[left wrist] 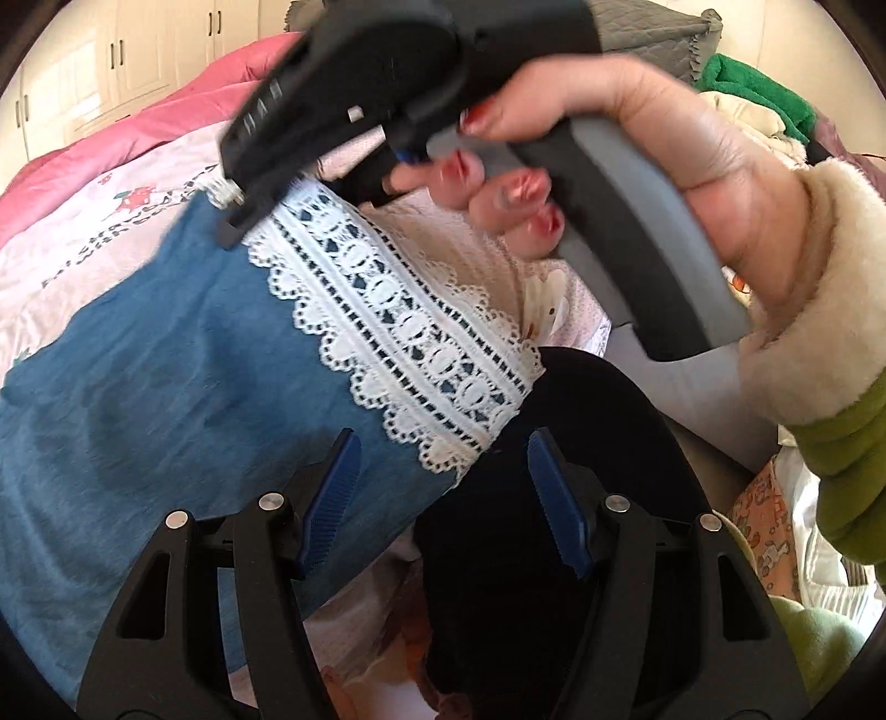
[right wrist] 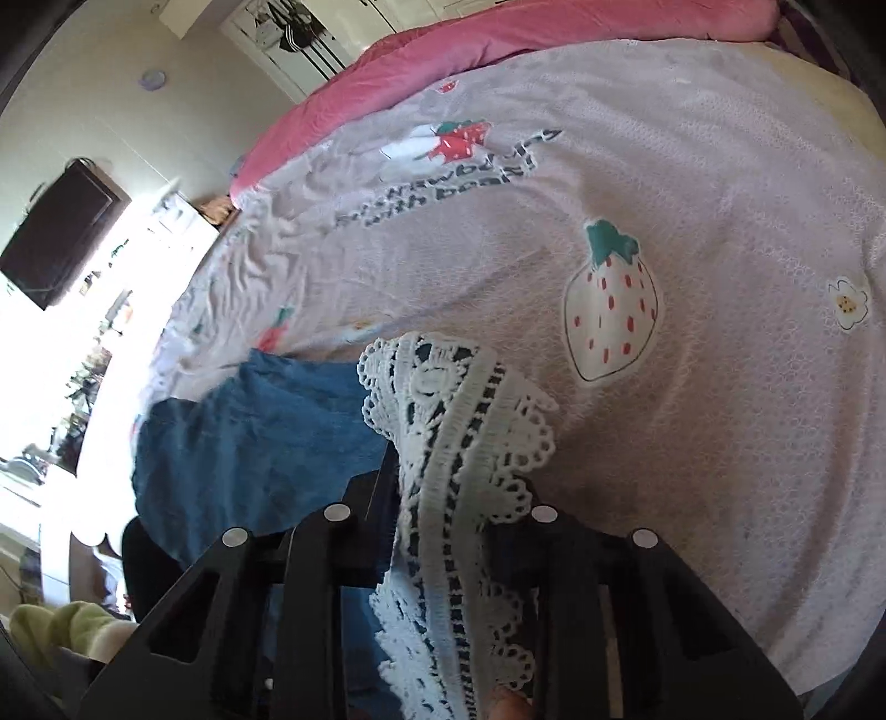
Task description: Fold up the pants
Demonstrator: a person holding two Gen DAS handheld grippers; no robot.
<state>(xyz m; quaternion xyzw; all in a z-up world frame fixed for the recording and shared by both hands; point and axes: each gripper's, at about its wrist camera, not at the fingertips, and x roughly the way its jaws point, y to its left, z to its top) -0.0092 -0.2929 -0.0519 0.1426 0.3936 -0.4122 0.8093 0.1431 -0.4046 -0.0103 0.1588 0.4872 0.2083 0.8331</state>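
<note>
Left wrist view: left gripper (left wrist: 443,498) with blue ribbed pads, jaws apart, nothing pinched, above blue denim pants with a white lace hem band (left wrist: 387,310). Beyond, right hand (left wrist: 637,183) on the grey handle, cream fleece cuff. Right wrist view: right gripper (right wrist: 443,520) clamped on the lace hem (right wrist: 459,421); denim spread left over a lilac strawberry-print bedsheet (right wrist: 692,183); pink quilt (right wrist: 443,50) farthest.

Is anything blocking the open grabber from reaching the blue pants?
Nothing visible blocks it. The left gripper hangs open right above the blue pants, near the lace hem. The right gripper already pinches that lace further along, clear of its path.
</note>
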